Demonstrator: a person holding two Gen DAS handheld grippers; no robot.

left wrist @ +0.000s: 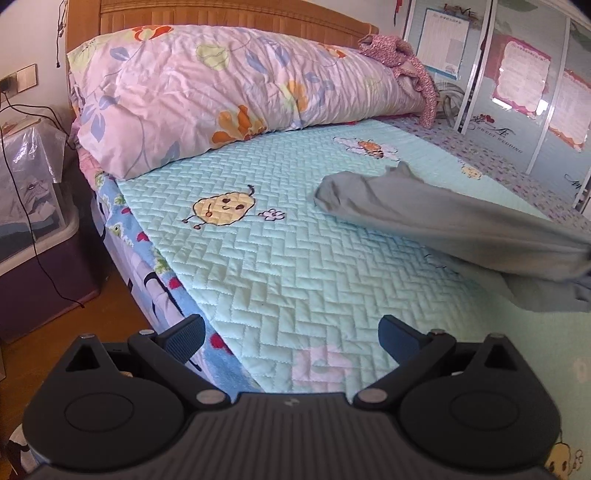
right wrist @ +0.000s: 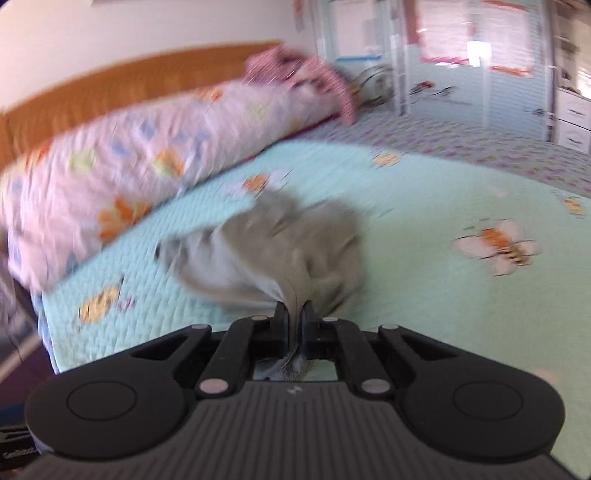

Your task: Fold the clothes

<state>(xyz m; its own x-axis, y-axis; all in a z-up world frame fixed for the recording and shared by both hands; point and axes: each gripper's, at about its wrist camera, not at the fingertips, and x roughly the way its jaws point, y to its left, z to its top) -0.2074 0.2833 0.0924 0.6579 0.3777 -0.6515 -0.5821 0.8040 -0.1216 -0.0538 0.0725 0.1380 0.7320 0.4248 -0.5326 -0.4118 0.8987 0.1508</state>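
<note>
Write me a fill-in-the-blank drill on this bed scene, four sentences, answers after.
1. The right gripper is shut on the ____ garment.
2. The left gripper holds nothing; its jaws stand ____.
3. The garment lies on a pale green ____ stitched with cartoon bees.
4. The floral duvet is piled against the wooden ____.

Answers: grey; open; quilt; headboard
</note>
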